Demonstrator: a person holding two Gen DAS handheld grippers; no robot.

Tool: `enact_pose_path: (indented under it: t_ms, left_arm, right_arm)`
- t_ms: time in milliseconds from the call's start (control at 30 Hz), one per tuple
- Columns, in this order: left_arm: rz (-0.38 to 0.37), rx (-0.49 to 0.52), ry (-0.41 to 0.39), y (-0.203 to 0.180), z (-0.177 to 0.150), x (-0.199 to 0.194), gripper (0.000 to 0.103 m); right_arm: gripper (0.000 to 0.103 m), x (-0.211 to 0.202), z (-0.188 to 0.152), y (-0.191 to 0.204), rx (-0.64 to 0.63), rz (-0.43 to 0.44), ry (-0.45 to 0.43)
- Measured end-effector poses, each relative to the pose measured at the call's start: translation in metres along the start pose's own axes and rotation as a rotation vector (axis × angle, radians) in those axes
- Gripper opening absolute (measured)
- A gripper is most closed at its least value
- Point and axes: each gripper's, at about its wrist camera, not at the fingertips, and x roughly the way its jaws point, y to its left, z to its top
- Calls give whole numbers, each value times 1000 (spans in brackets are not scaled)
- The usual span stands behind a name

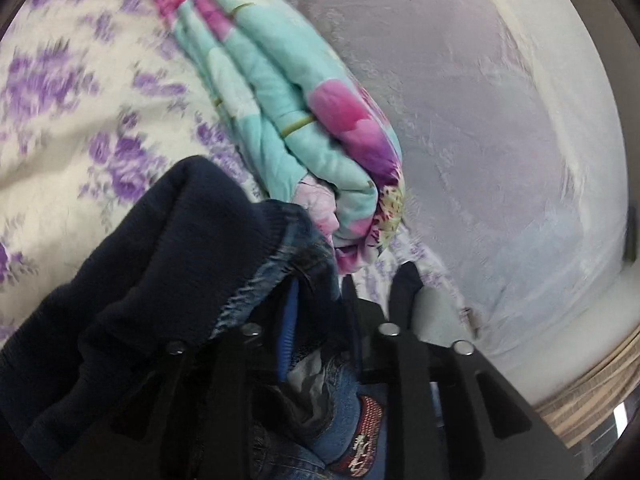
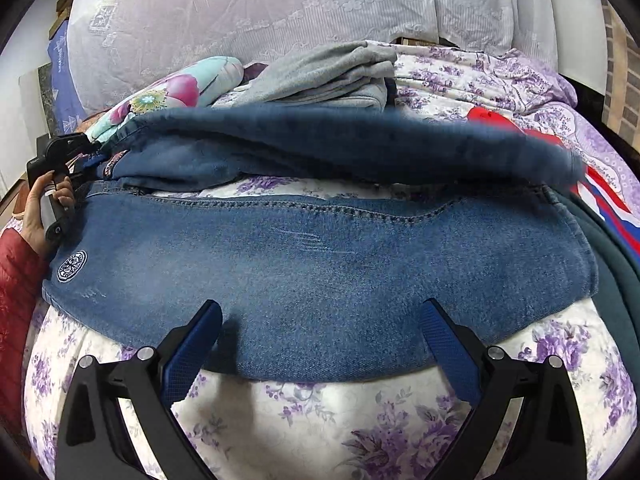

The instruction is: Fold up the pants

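Blue jeans lie across the flowered bed sheet, and their upper layer is lifted and blurred. At the far left, a hand holds my left gripper at the waist end. In the left wrist view the dark knit waistband and denim drape over the left finger. A gap shows beside the blue pad, so the left gripper stands slightly open with cloth in it. My right gripper is wide open over the jeans' near edge, holding nothing.
A folded turquoise and pink quilt and a grey garment lie behind the jeans. A lilac pillow lies at the back. A red and blue cloth and a dark teal garment lie on the right. A red sleeve is at the left edge.
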Motion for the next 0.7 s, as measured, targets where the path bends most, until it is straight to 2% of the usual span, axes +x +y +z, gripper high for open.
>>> enact_pose_path:
  t_ms: [33,67,100,133,200,233,300,400,467,567,600,700]
  left_arm:
    - [20,39,-6,-8,-2,-2,44]
    - [20,72,-19,-17,-4,-9,53]
    - [16,89,-39,-24,-7,-16,70]
    - [12,102,-79,-31,-9,-29,82]
    - [-51,133,-172,-44,-18,-61,90]
    - [-93,151,-199,-49,-23,-75,91]
    - [-132,156,-207,-52,-34,-94,94]
    - [-183,131,-145,-53,-56,-101,96]
    - [-180,103,-80,-45,-70,-95,97]
    - [-151,68,6,-36,-85,-77,97]
    - [-122,76,40,-36,-89,-67,97]
    - [-58,197,39,-52,-97,-61,97]
  right_arm:
    - [100,-1,0,-1,3,4,-2]
    - [100,-1,-1,-1,6,6,-4]
    - [100,-1,-1,-2,11,8,-7]
    - [100,-2,-1,-3,16,11,-9]
    - [100,-5,-2,-6,29,20,-21]
    - [100,-7,-1,-8,36,25,-30]
    - [100,-13,-2,-10,51,40,-60]
    - [99,-21,0,-14,76,93,-94]
    - [99,-25,3,-19,114,141,-103]
    - [99,-24,12,-38,240,253,-92]
    - [99,-21,15,-42,267,257,-82]
    - [99,0,25,-56,351,261,-5]
